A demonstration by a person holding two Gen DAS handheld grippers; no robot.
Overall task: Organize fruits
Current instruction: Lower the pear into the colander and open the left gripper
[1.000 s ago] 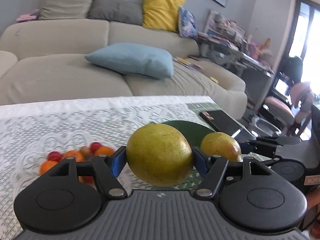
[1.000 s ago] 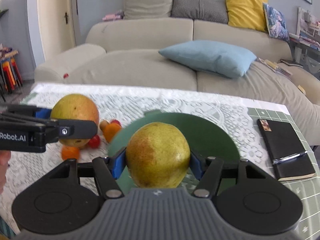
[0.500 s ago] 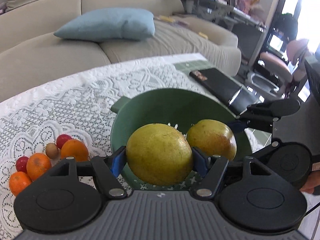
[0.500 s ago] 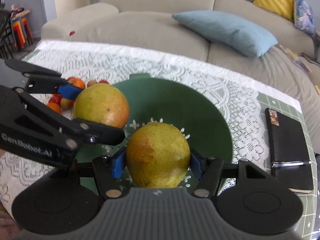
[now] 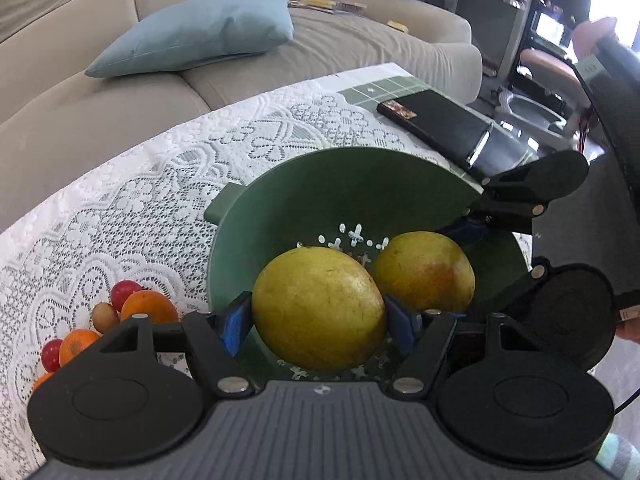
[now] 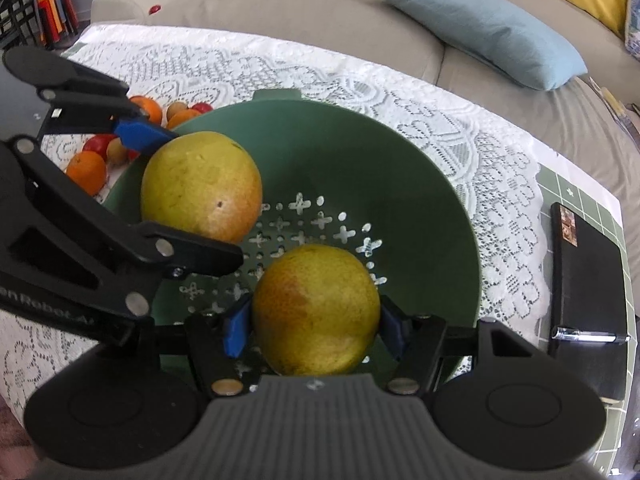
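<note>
A large yellow-green fruit [image 5: 320, 308] was clamped between the blue pads of the left gripper [image 5: 318, 322], whose jaws were spread wide around it. A smaller yellow fruit with a reddish blush [image 6: 316, 310] was gripped the same way by the right gripper [image 6: 314, 326], its jaws about half spread. Both fruits were held inside the green colander [image 6: 420, 184], over its perforated bottom, side by side and close together. A cluster of small oranges and red fruits [image 5: 120, 312] was seen on the lace tablecloth [image 5: 140, 200], left of the left gripper.
</note>
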